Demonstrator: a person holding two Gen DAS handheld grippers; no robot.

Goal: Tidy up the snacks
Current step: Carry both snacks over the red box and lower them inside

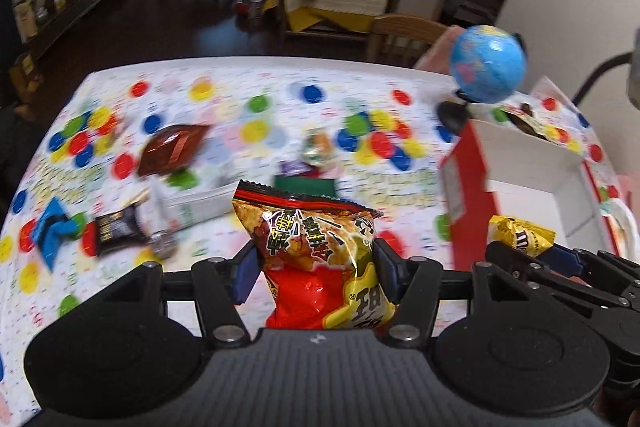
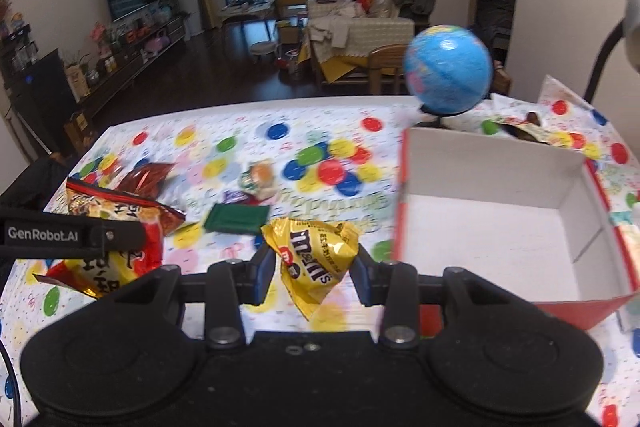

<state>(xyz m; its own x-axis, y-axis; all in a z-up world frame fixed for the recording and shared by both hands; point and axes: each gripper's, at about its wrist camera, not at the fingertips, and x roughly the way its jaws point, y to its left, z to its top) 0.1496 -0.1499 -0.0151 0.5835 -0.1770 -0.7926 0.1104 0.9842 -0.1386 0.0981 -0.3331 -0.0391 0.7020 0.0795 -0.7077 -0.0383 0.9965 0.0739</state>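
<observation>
Our left tool [image 1: 316,267] clamps the red-and-gold chip bag [image 1: 312,251]; our right tool [image 2: 314,267] pinches the yellow candy pouch [image 2: 316,259]. Both hang above the surface [image 2: 240,147]. The white-lined box [image 2: 500,227] sits ahead and to the right of each tool. We should carry both over its rim, lower, then release, right first, we judge.

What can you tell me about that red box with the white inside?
The red box is open-topped and looks like thin cardboard: red outer walls, plain white inside, nothing visible in it. It sits upright on the spotted tablecloth at the table's right side, near corner toward the camera. A blue globe stands just behind it. Neither gripper touches it; the right gripper holds a yellow candy bag beside its left wall.
</observation>
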